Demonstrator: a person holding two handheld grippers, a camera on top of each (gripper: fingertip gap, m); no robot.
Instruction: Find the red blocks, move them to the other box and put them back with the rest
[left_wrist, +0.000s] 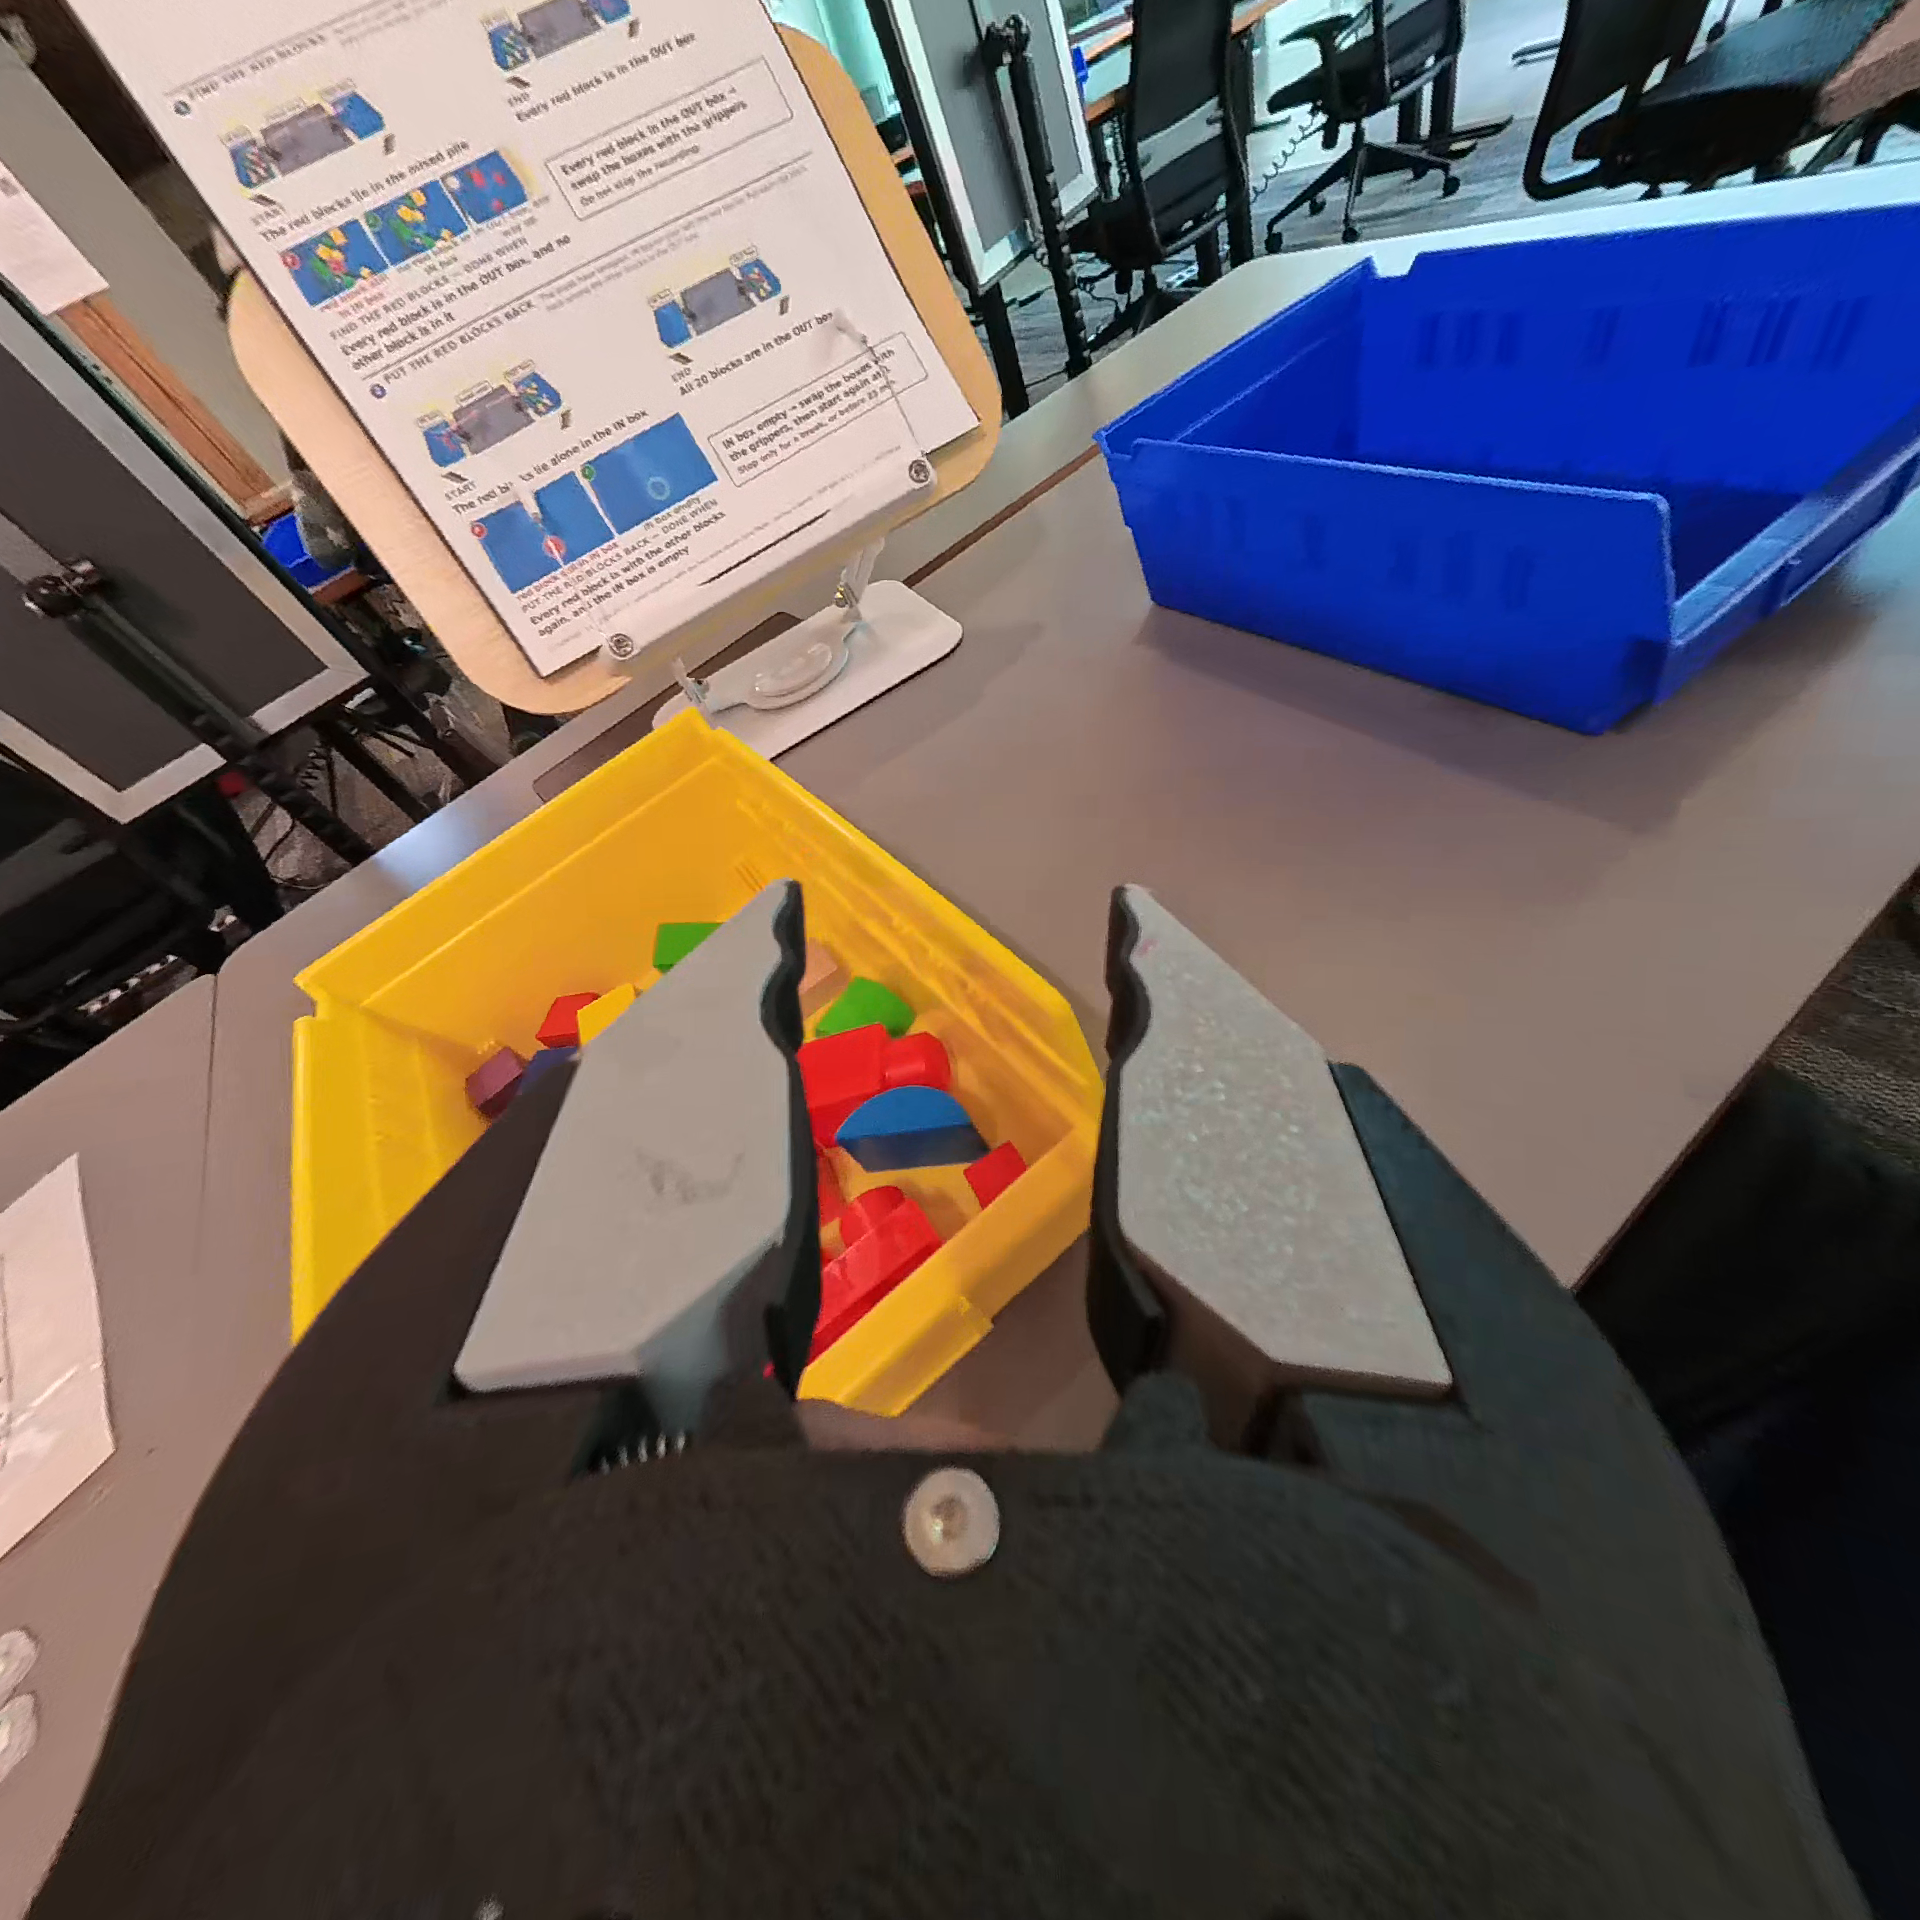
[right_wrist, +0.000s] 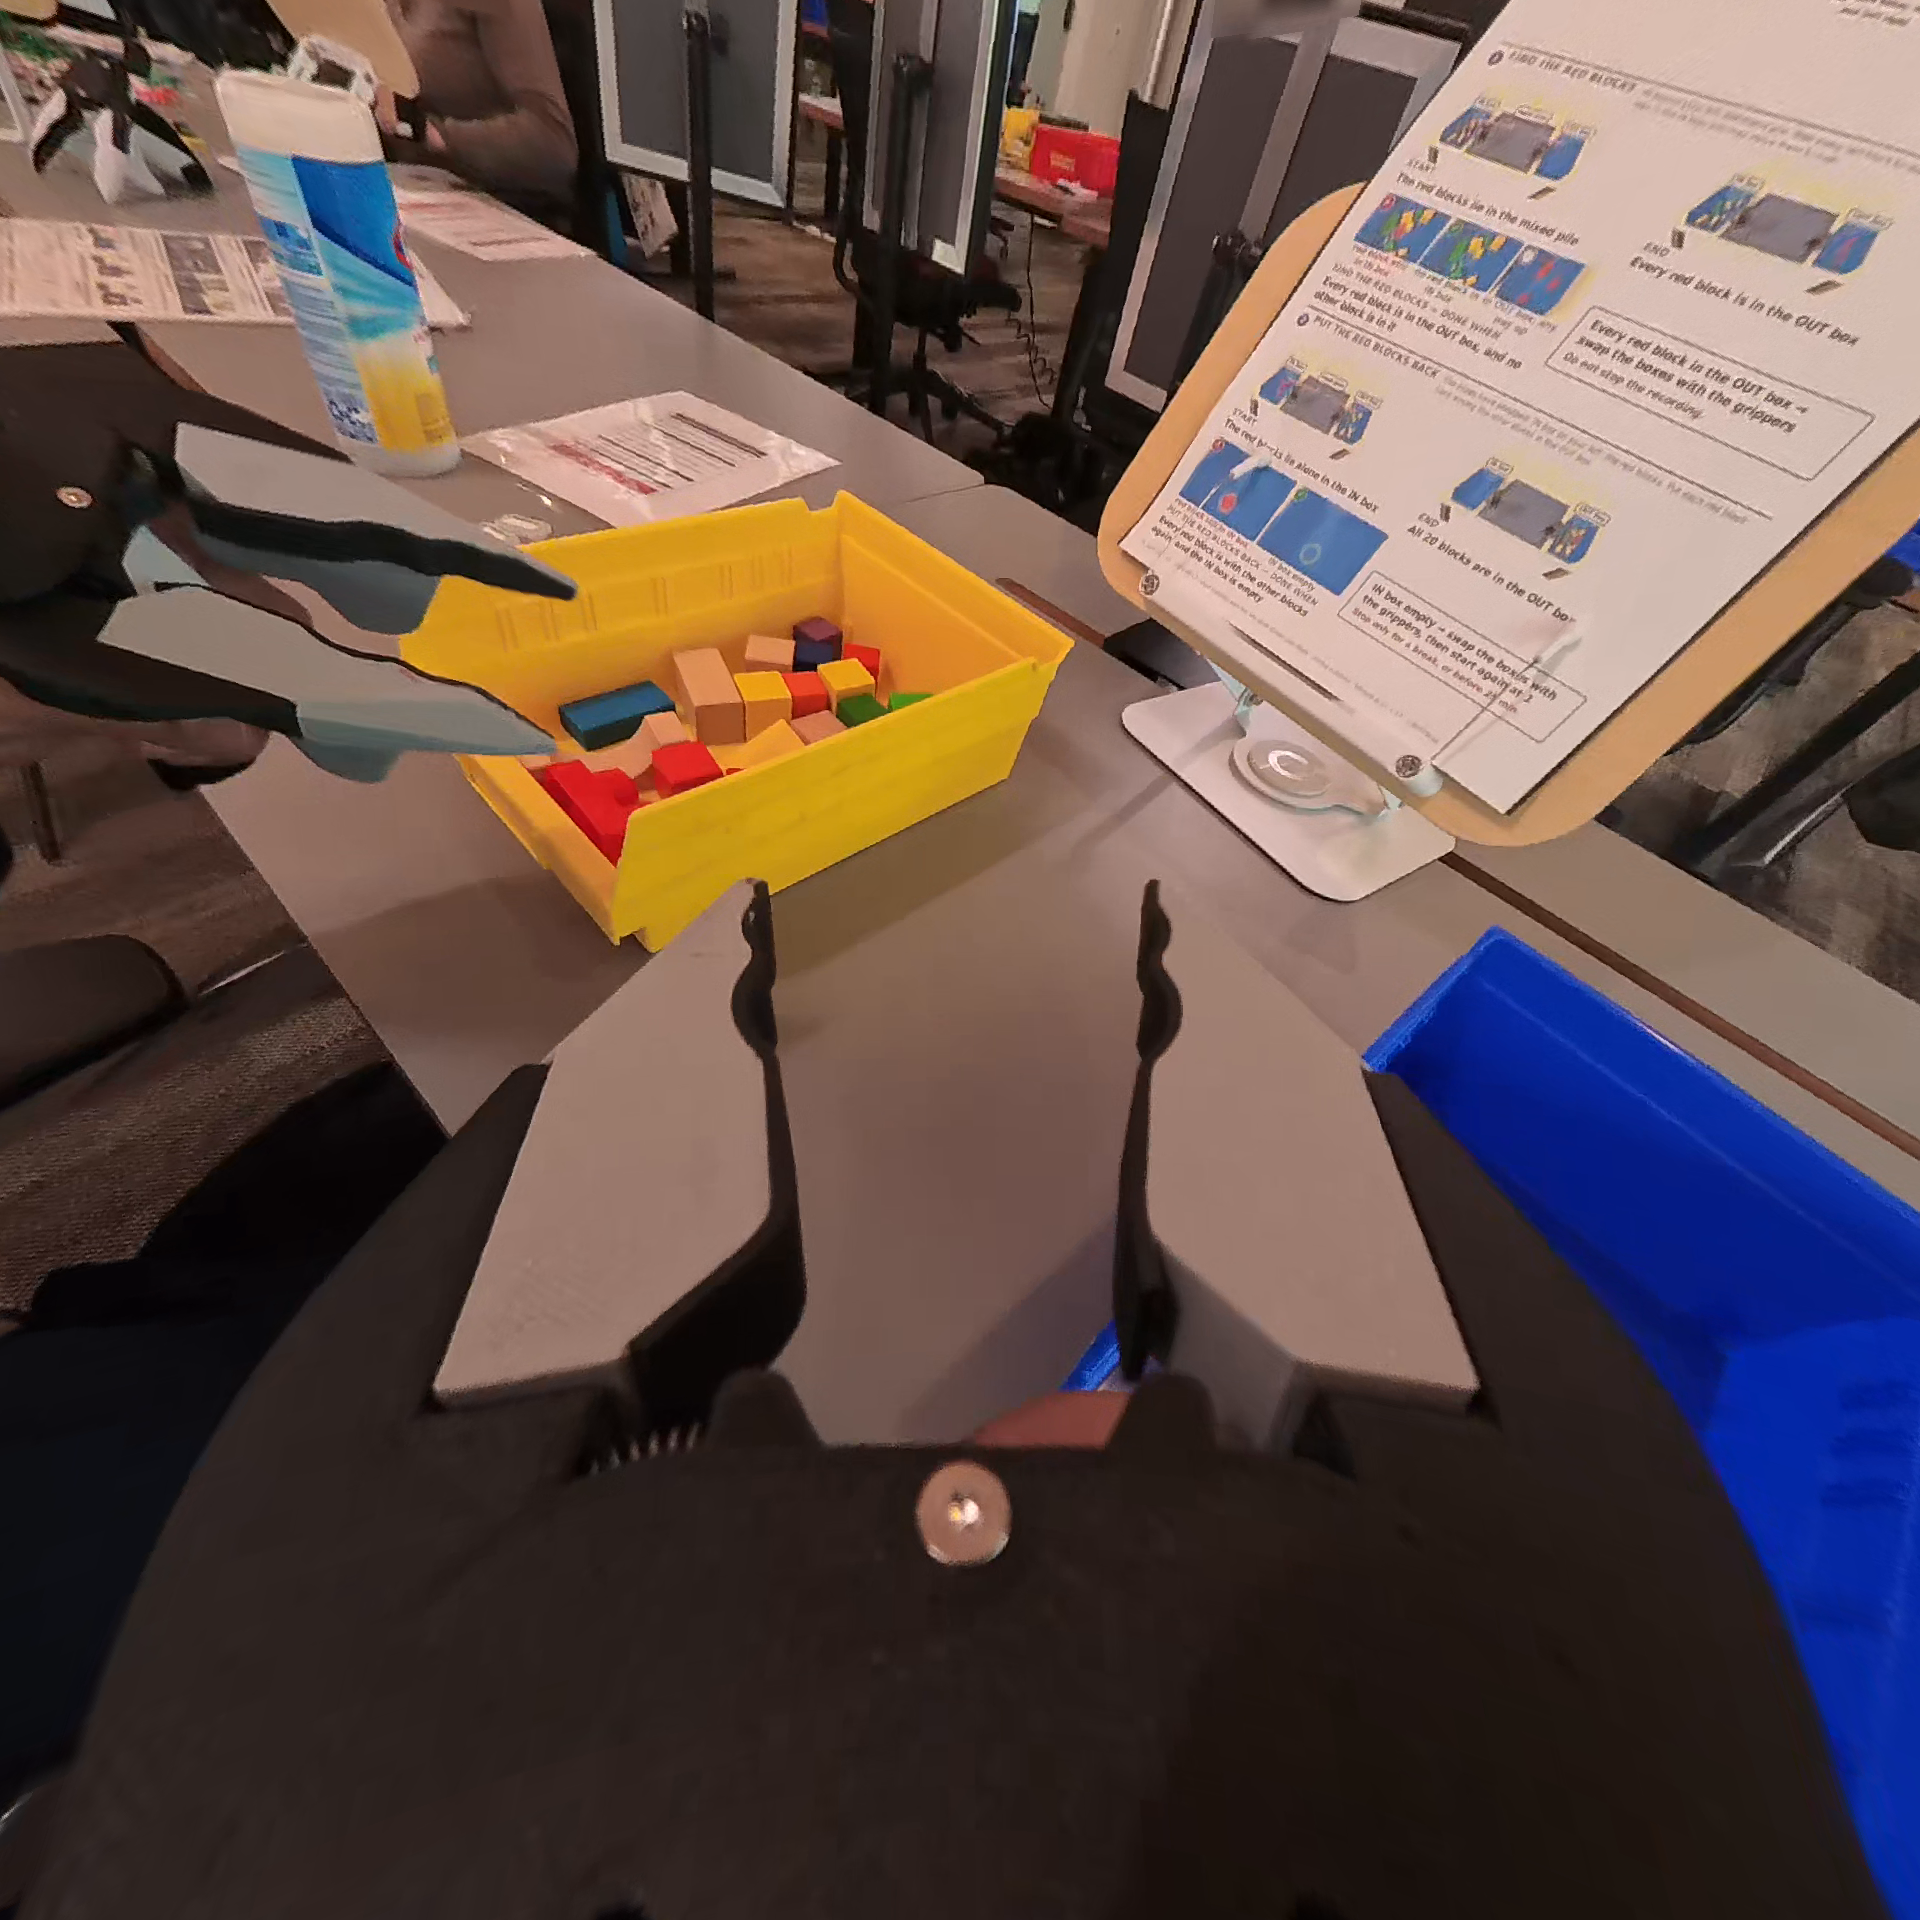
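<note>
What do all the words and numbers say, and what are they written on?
I do not copy out writing, so here is what carries it.
Instruction sheet: many printed lines and small pictures.
Tall bottle: a blue and yellow label.
Paper behind the yellow box: too blurred to read.
Blue box: no writing that I can see.

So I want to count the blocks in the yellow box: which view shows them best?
The right wrist view: the blocks lie open to sight in the yellow box. In the left wrist view, that camera's own open tongs cover much of the pile.
</note>
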